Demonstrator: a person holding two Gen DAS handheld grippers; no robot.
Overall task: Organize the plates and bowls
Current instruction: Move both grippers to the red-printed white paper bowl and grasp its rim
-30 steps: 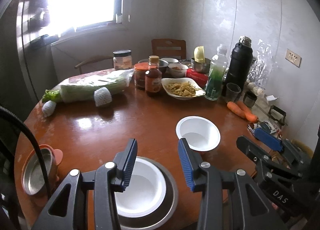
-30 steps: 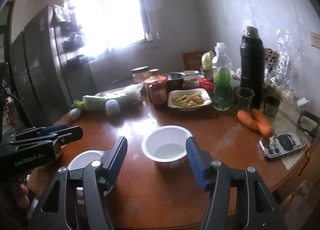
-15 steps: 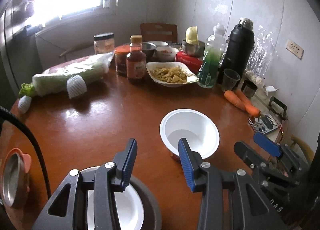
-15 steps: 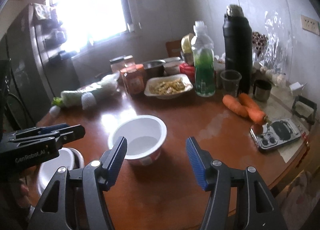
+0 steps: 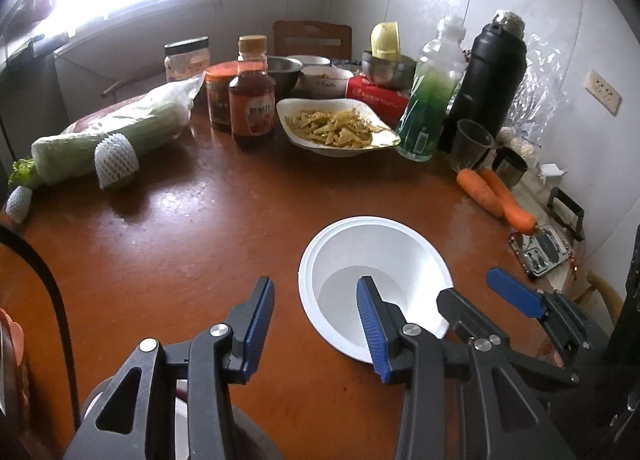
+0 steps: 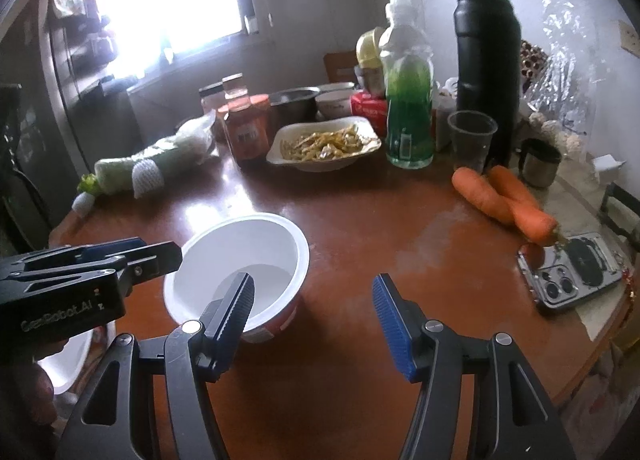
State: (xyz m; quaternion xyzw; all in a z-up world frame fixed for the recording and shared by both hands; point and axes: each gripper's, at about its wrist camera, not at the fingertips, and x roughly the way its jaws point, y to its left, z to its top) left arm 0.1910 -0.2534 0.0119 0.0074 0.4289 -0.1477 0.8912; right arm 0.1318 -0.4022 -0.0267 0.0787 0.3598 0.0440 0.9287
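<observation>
Standing on the round wooden table: one empty white bowl, near the front edge, between the two grippers. Left gripper: jaws parted, gripping nothing, one finger over the bowl's rim. Right gripper: jaws wider apart, empty, one finger in front of the bowl's near wall. One white dish holding yellowish food strips; two carrots; one black flask; one green-liquid bottle; one clear cup, seemingly empty.
</observation>
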